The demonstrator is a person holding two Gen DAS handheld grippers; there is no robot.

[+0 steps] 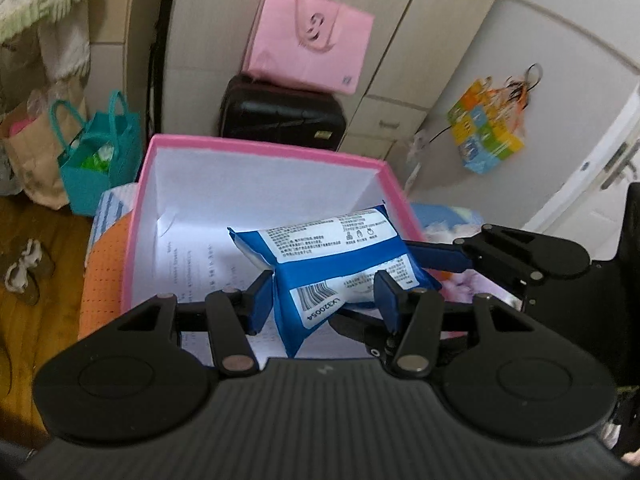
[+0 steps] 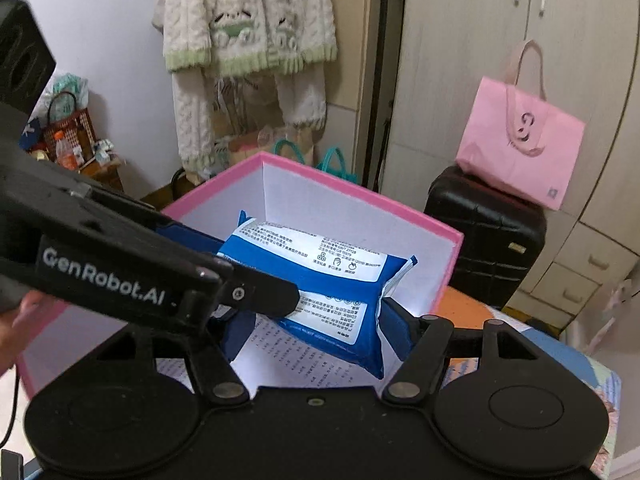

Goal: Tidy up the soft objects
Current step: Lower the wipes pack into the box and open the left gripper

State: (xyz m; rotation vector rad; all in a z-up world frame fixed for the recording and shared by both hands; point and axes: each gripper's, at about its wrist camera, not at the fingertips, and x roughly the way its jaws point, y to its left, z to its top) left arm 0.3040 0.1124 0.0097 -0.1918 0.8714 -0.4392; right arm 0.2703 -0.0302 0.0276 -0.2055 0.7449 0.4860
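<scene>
1. The pack [image 1: 320,264] is held over the open box [image 1: 256,148], above the printed sheet [image 1: 200,264] laid on its floor.
2. Behind the box, a suitcase [image 1: 280,116] is stood.
3. On the suitcase, a tote bag [image 1: 308,40] is set.

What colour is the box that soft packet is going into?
The box is pink outside with a white inside, clearest in the right wrist view.

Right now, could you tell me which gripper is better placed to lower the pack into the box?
Left, probably: the left gripper visibly pinches the pack over the box; whether the right gripper is clamped on it is unclear.
</scene>
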